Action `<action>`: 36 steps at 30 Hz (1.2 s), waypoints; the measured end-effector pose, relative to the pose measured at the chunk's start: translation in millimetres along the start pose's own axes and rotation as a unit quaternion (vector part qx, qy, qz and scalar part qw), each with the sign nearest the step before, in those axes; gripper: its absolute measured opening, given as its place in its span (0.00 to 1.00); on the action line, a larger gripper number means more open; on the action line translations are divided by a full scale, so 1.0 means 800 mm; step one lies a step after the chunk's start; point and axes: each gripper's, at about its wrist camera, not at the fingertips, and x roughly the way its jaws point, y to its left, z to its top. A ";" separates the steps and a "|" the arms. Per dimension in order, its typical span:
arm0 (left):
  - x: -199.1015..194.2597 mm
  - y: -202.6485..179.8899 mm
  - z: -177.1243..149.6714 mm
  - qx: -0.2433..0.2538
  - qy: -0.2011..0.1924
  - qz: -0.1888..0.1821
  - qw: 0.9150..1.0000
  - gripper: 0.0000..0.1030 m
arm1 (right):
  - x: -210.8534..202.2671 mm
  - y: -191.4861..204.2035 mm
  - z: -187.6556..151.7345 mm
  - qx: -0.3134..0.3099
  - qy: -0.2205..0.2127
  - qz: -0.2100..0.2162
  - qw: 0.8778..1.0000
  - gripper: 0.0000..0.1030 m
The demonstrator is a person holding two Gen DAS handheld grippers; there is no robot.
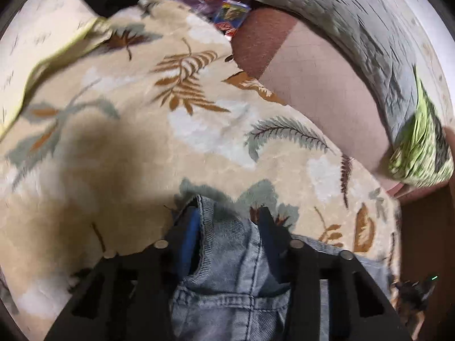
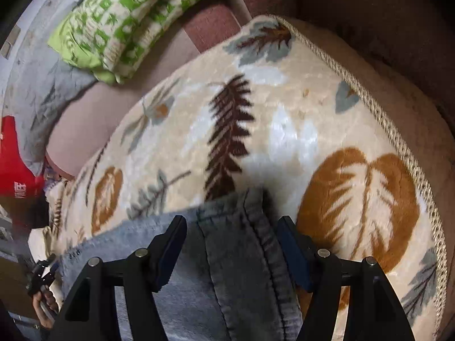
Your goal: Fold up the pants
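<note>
Denim jeans (image 1: 227,278), seamed, lie on plush leaf-print blanket (image 1: 142,142) between both open claws (image 1: 224,218) (image 2: 231,227).

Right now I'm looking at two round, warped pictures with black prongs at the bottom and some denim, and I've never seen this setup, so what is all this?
A person holds a two-finger gripper in each hand; a fisheye camera on each looks along its fingers. In the left view, the left gripper has the jeans waistband between its jaws; whether it pinches is unclear. In the right view, the right gripper stands open around a thick denim seam. The jeans lie on a leaf-print blanket, with a green-patterned pillow behind.
</note>
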 end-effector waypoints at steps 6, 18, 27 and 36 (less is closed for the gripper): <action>0.026 0.005 -0.002 -0.010 0.027 0.003 1.000 0.26 | 0.024 0.004 0.015 -0.008 0.014 -0.016 1.000 0.67; -0.004 -0.005 0.008 0.002 0.011 -0.012 1.000 0.02 | 0.016 0.034 0.012 -0.055 -0.009 -0.081 0.995 0.18; -0.112 -0.019 -0.005 0.008 -0.038 -0.088 0.995 0.02 | -0.077 0.066 0.001 -0.059 -0.075 -0.037 0.995 0.18; -0.283 0.019 -0.103 0.031 -0.095 -0.167 0.981 0.02 | -0.216 0.048 -0.077 -0.067 -0.145 0.052 0.986 0.18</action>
